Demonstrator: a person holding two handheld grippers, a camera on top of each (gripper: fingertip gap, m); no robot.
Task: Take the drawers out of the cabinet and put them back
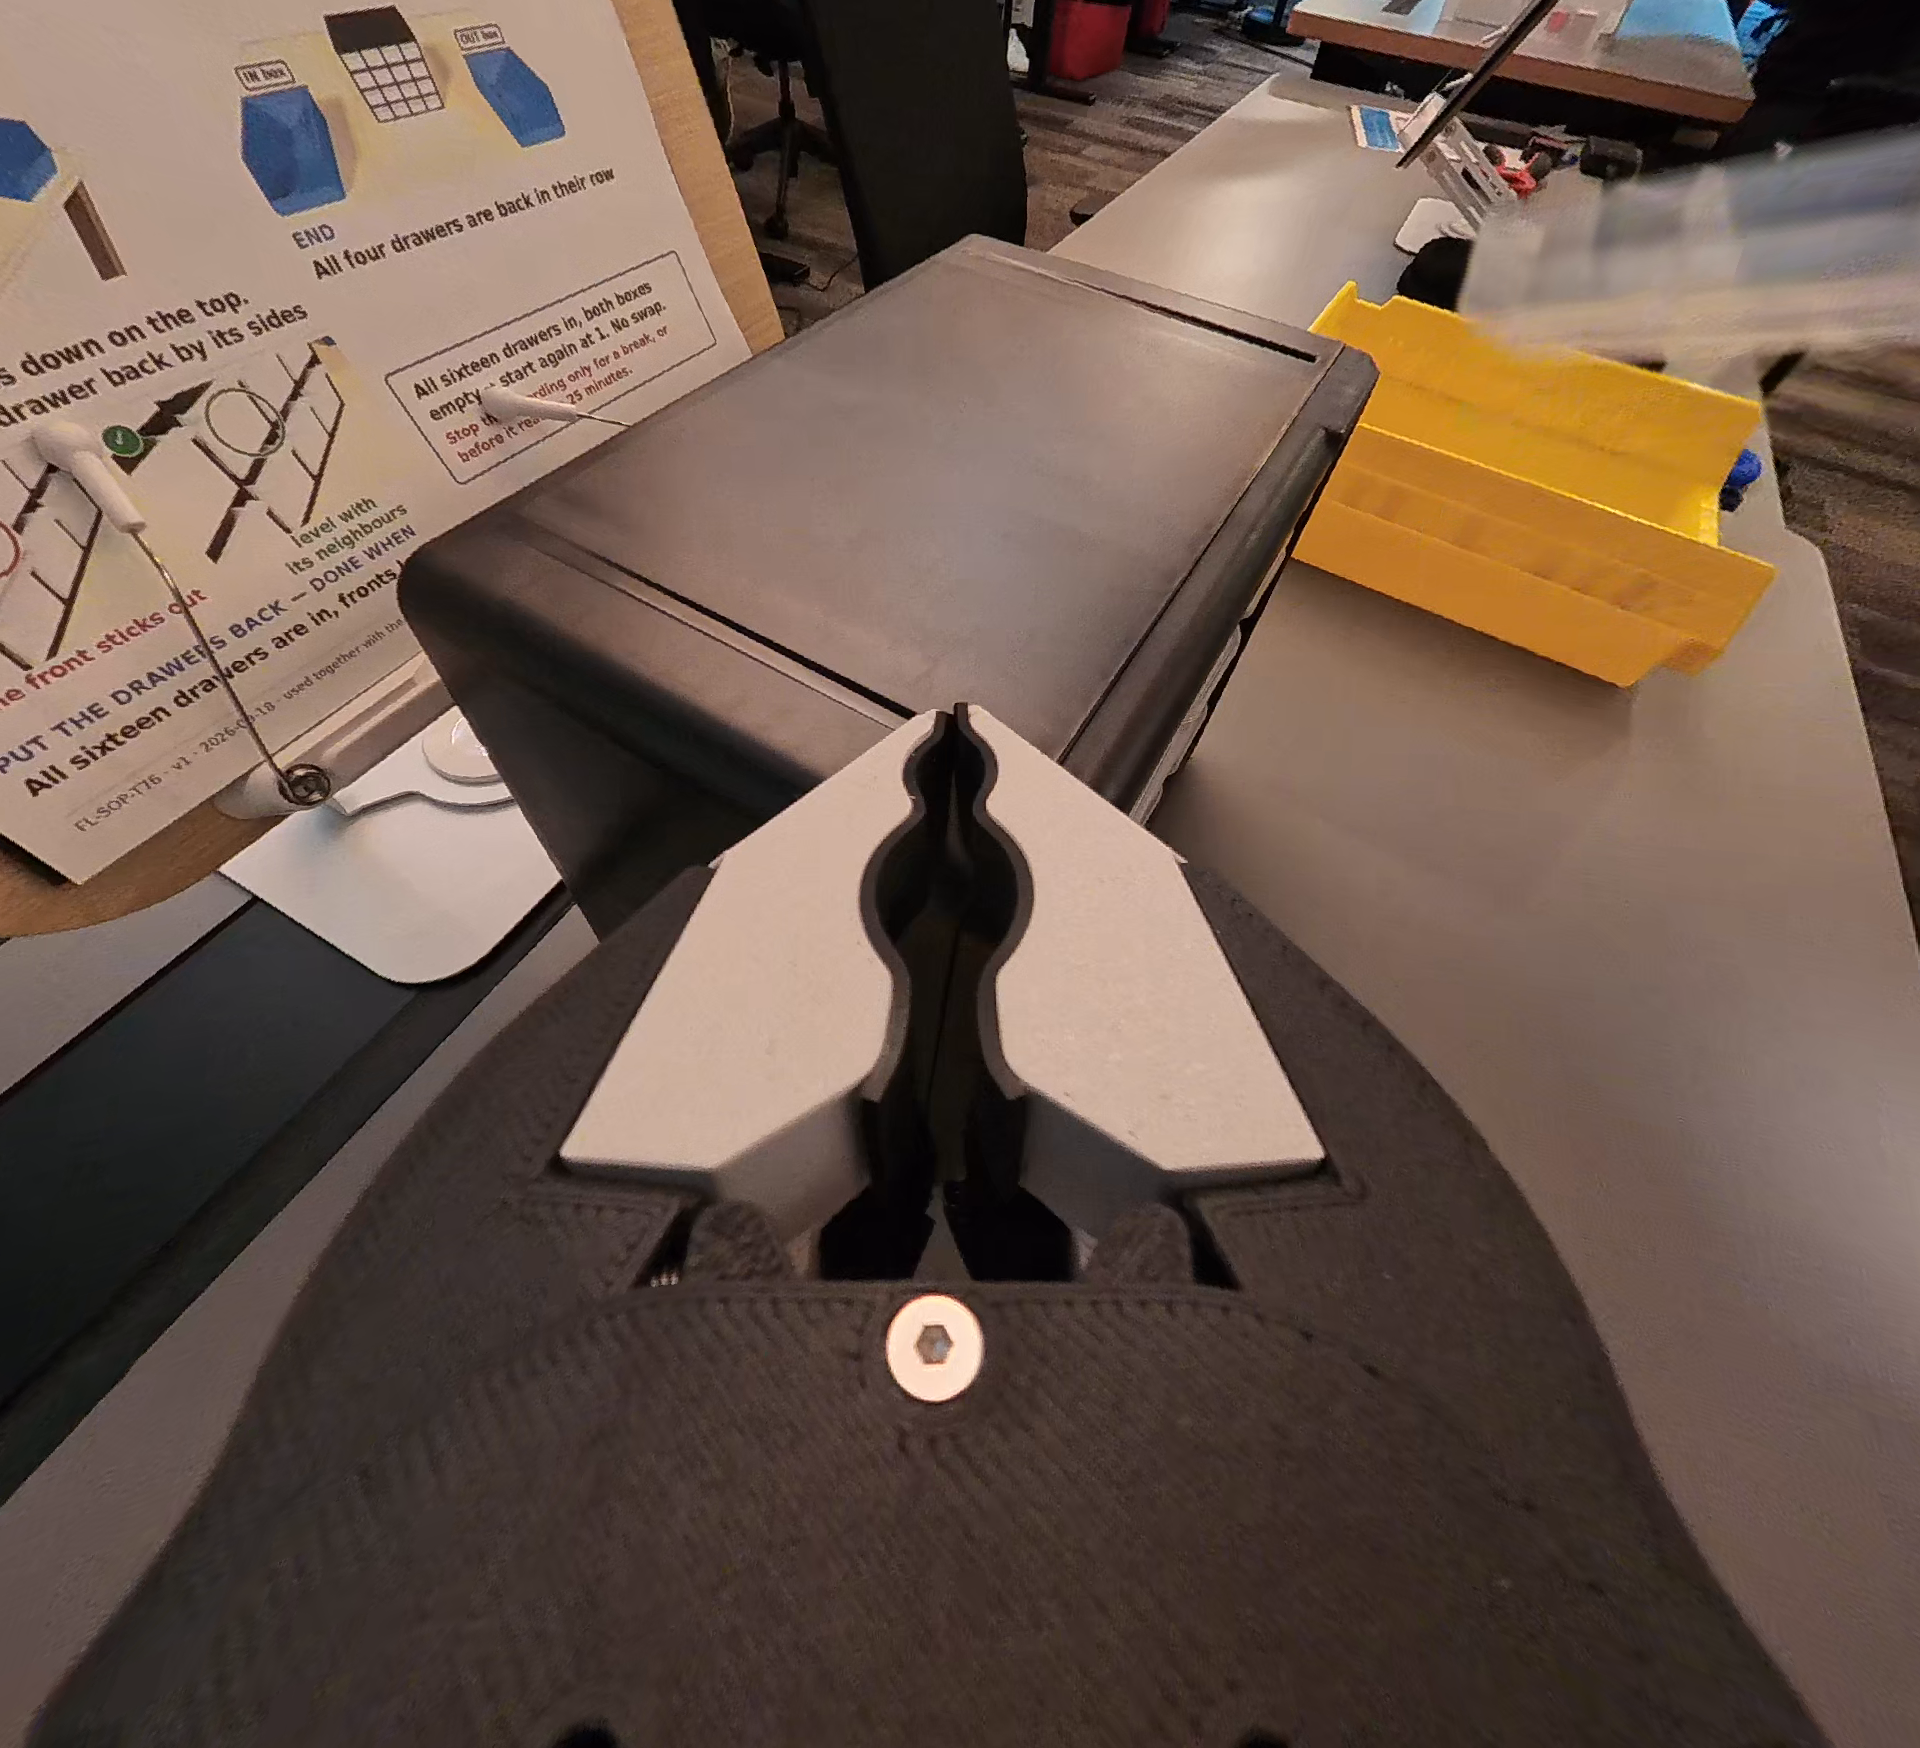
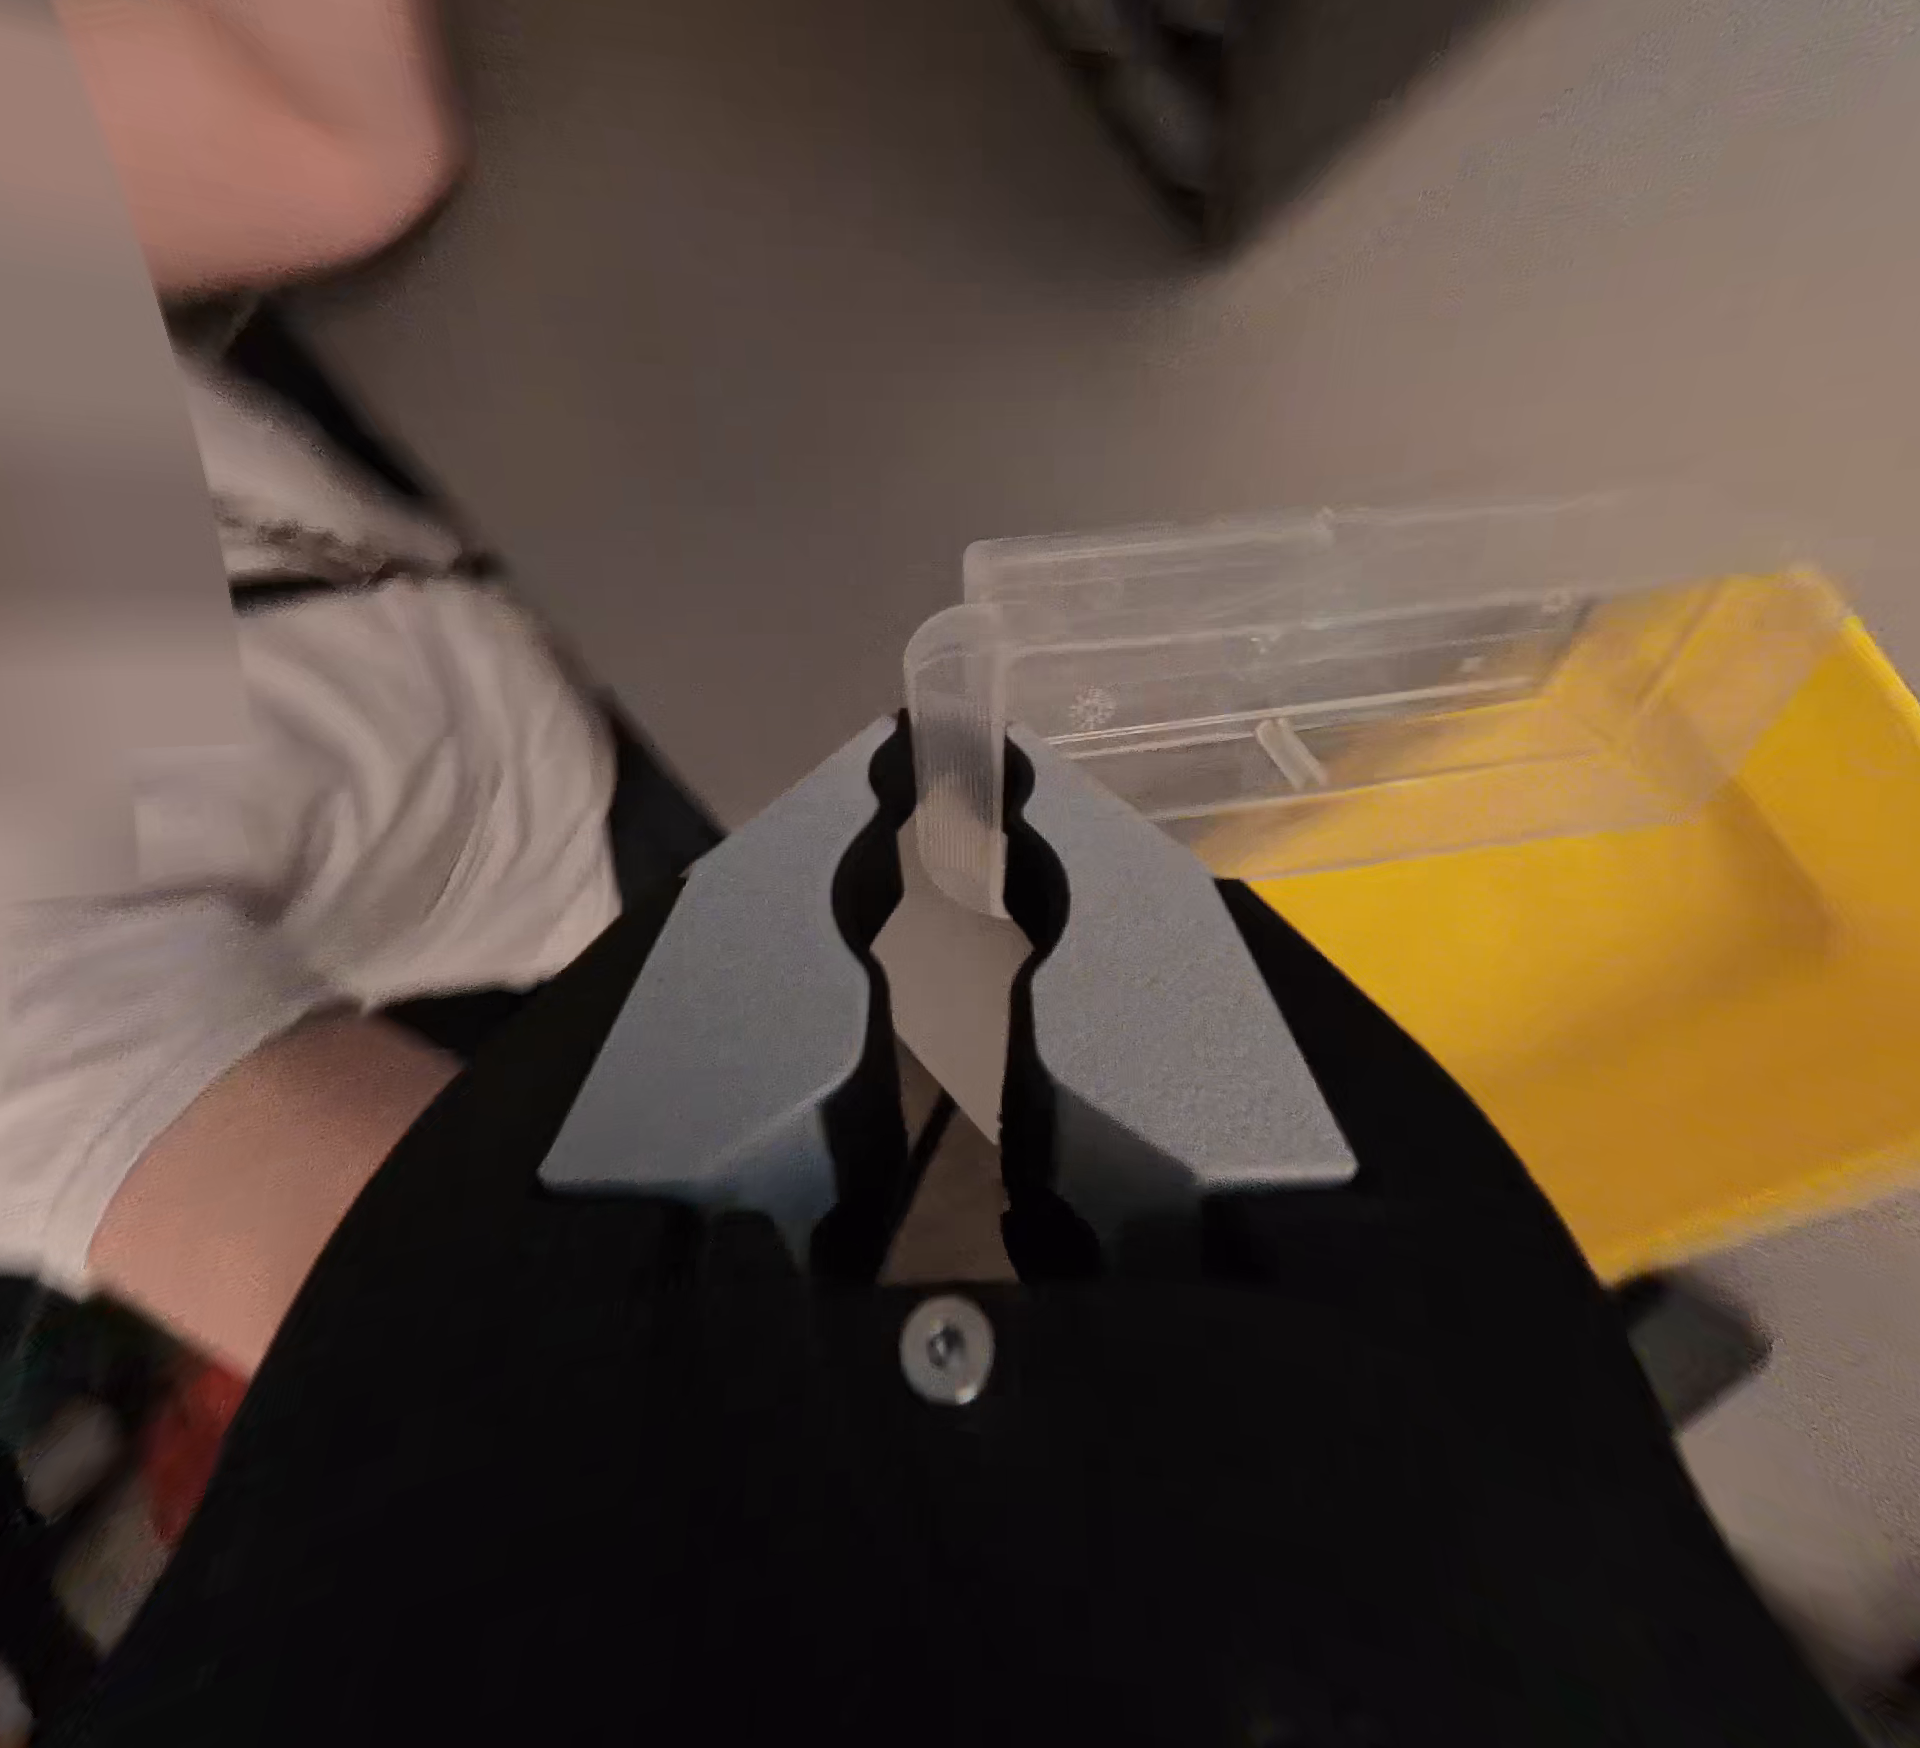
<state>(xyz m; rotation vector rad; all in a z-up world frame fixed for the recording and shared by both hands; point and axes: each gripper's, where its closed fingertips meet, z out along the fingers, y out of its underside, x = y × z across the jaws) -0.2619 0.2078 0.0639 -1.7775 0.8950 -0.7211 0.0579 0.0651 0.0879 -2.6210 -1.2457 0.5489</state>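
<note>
The black drawer cabinet (image 1: 914,472) stands on the grey table, seen from above and behind. My left gripper (image 1: 957,713) is shut and empty, its tips resting on or just above the cabinet's top near edge. My right gripper (image 2: 961,742) is shut on the front handle tab of a clear plastic drawer (image 2: 1299,670), holding it in the air over a yellow bin (image 2: 1538,992). The drawer also shows as a blurred clear streak in the left wrist view (image 1: 1704,264), above the yellow bin (image 1: 1527,493). The cabinet (image 2: 1174,15) is a blurred dark shape in the right wrist view.
An instruction sheet on a wooden board (image 1: 312,296) stands left of the cabinet on a white stand (image 1: 395,867). The grey table (image 1: 1507,971) stretches right and forward. A person's arm and white clothing (image 2: 364,763) are at the left of the right wrist view. Other desks stand behind. Spacing between my two grippers at the tips: around 35 centimetres.
</note>
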